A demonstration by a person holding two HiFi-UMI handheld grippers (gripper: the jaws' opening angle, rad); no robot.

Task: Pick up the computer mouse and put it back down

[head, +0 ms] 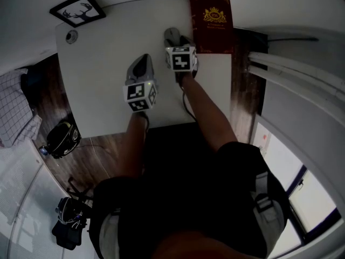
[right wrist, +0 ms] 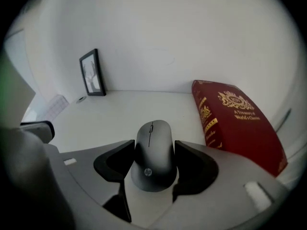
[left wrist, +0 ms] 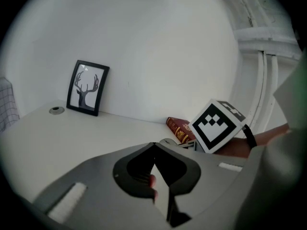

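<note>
A dark grey computer mouse (right wrist: 153, 155) lies flat on the white table (head: 102, 80), near the far edge (head: 171, 35) and just left of a red book. My right gripper (right wrist: 153, 146) points steeply down at it. Its jaws stand wide on either side of the mouse, close to its flanks, and I see no squeeze or lift. In the head view the right gripper (head: 173, 41) covers most of the mouse. My left gripper (left wrist: 153, 144) is shut and empty, hovering over bare table (head: 141, 65) to the left of the right one.
A red book (right wrist: 235, 123) with gold print lies right beside the mouse. A framed deer picture (head: 78, 9) leans at the table's far left corner, with a small round disc (head: 71, 36) near it. Dark bags (head: 62, 139) sit on the wooden floor at the left.
</note>
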